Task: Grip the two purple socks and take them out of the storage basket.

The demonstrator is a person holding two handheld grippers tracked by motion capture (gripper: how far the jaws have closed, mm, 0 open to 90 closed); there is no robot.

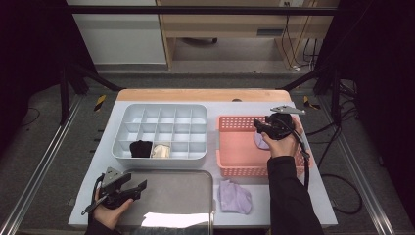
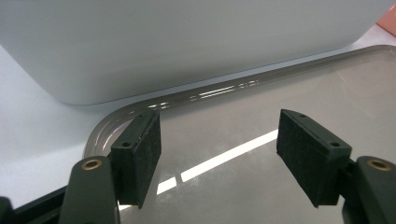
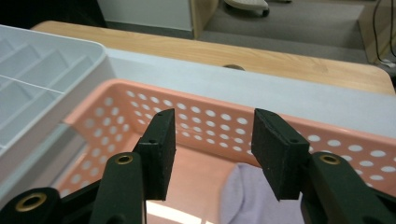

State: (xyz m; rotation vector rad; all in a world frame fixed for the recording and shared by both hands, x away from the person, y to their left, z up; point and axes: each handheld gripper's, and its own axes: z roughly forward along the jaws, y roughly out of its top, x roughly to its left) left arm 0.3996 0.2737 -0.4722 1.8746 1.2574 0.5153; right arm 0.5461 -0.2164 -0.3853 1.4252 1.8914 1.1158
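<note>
My right gripper [image 1: 258, 126] hovers over the pink perforated basket [image 1: 235, 147], jaws open with nothing between them. In the right gripper view the gripper [image 3: 212, 149] points into the basket [image 3: 210, 116], where a lilac sock [image 3: 247, 191] lies just below and beyond the pads. That sock [image 1: 260, 142] peeks out beside the hand in the high view. A second lilac sock [image 1: 235, 197] lies on the table in front of the basket. My left gripper [image 1: 139, 188] rests open over the metal tray [image 1: 171, 191]; its own view has the gripper [image 2: 217, 144] holding nothing above the tray [image 2: 261, 121].
A white divided organizer [image 1: 161, 110] sits left of the basket, with a black sock [image 1: 141, 148] and a cream sock [image 1: 160, 151] in two front cells. Its wall [image 2: 187, 42] rises just beyond the tray. A wooden strip edges the table's far side.
</note>
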